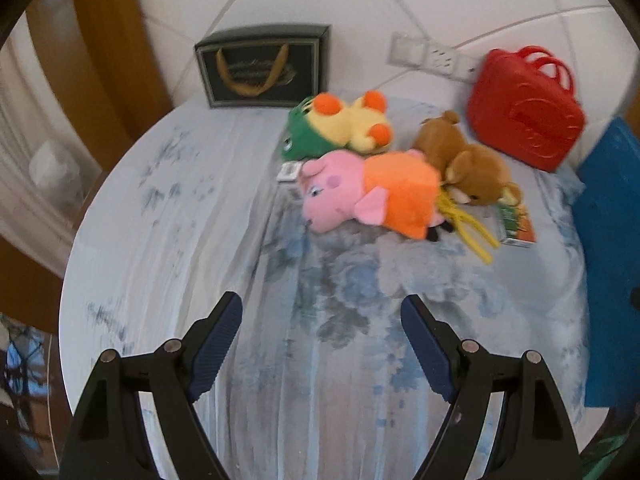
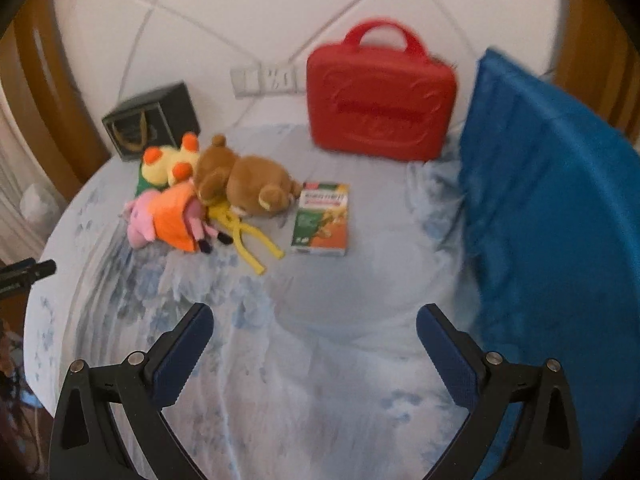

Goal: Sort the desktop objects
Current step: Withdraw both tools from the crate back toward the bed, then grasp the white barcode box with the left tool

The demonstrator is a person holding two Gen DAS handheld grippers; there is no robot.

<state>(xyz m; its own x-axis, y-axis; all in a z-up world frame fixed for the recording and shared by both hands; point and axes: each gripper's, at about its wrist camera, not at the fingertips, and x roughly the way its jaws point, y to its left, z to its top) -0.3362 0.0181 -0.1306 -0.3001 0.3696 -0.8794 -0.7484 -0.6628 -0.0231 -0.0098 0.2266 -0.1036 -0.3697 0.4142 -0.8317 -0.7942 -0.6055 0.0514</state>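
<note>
A pile of soft toys lies on a pale blue flowered cloth (image 1: 192,216): a pink pig in an orange dress (image 1: 360,192) (image 2: 168,216), a brown bear (image 1: 468,164) (image 2: 248,184) and a yellow toy with orange paws (image 1: 352,120) (image 2: 172,160). Yellow tongs (image 1: 472,228) (image 2: 248,240) stick out from under them. A green and orange box (image 2: 322,220) (image 1: 516,224) lies flat beside the bear. My left gripper (image 1: 322,312) hovers open over bare cloth, short of the pig. Also open and holding nothing, my right gripper (image 2: 314,320) hangs short of the box.
A red plastic case with handles (image 2: 380,104) (image 1: 524,120) and a dark gift bag (image 1: 264,66) (image 2: 148,124) stand against the white tiled wall. A blue cloth-covered shape (image 2: 560,208) (image 1: 608,260) rises at the right. The other gripper's tip (image 2: 28,272) shows at the left edge.
</note>
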